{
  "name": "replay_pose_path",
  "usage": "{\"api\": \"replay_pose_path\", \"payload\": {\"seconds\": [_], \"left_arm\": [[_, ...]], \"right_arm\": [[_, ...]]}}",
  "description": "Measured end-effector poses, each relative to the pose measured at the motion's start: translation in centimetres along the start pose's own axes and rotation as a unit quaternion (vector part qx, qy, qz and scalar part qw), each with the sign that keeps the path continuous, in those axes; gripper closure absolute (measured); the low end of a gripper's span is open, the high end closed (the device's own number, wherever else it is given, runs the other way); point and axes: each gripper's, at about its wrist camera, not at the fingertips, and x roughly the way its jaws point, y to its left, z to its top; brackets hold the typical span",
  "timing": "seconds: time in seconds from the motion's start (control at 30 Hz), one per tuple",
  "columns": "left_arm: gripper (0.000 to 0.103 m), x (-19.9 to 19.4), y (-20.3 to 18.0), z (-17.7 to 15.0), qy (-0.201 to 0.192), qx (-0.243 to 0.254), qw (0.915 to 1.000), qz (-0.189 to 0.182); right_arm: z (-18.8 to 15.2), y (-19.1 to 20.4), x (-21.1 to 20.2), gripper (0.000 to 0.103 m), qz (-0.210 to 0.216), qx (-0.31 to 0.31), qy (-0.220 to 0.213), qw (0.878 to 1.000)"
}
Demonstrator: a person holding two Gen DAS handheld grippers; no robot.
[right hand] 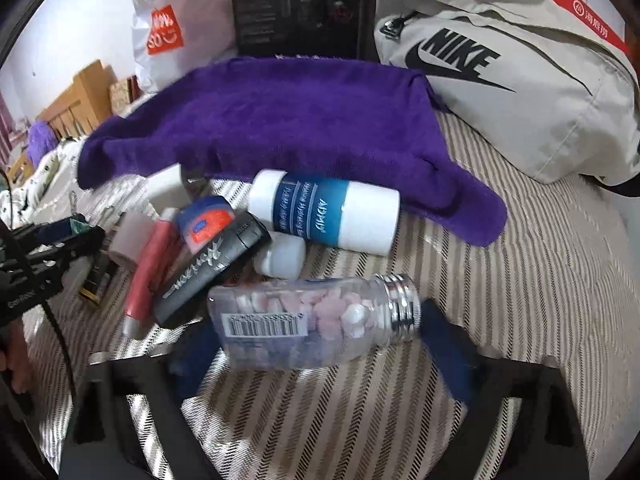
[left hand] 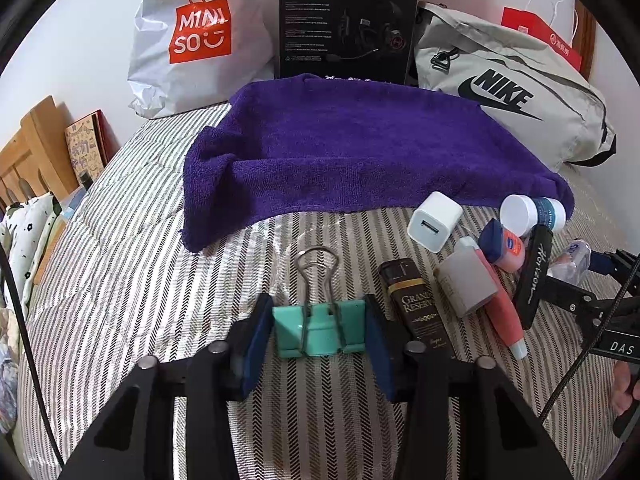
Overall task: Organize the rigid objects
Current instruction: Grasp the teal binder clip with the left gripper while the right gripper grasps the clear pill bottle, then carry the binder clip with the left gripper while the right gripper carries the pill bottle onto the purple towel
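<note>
My left gripper (left hand: 319, 334) is shut on a teal binder clip (left hand: 319, 330), its pads pressing the clip's two sides just above the striped bedspread (left hand: 140, 280). My right gripper (right hand: 316, 334) is open, its blue pads (right hand: 444, 344) on either side of a clear candy bottle (right hand: 312, 320) with a silver cap that lies on its side. A purple towel (left hand: 360, 148) is spread behind; it also shows in the right wrist view (right hand: 280, 120). A pile of small items lies between: a white charger cube (left hand: 434, 226), a dark lighter (left hand: 416, 300), a pink tube (right hand: 150, 268), a black tube (right hand: 212, 268), a white-and-blue bottle (right hand: 324, 212).
At the back stand a white Miniso bag (left hand: 200, 36), a black headset box (left hand: 346, 24) and a grey Nike bag (left hand: 512, 92). A wooden headboard (left hand: 32, 152) is at the left. A small white jar (right hand: 282, 258) and a Vaseline tin (right hand: 206, 224) lie in the pile.
</note>
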Motion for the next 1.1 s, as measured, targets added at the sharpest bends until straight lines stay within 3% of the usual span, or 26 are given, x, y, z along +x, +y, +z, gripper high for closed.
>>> {"api": "replay_pose_path", "payload": {"seconds": [0.53,0.83,1.1], "left_arm": [[0.063,-2.6,1.7,0.4,-0.006,-0.021,0.9993,-0.029],[0.063,-4.8,1.3,2.5,-0.022,-0.014,0.9990,-0.035],[0.063,-6.2,1.3,5.8,-0.042,-0.013,0.9984,-0.036]], "right_arm": [[-0.8,-1.8,-2.8,0.021,-0.006,0.026,0.019,0.999],[-0.4,-2.4,-4.3,0.021,0.010,0.040,0.010,0.999],[2.2,-2.8,-5.8,0.021,0.015,0.038,-0.007,0.999]]}}
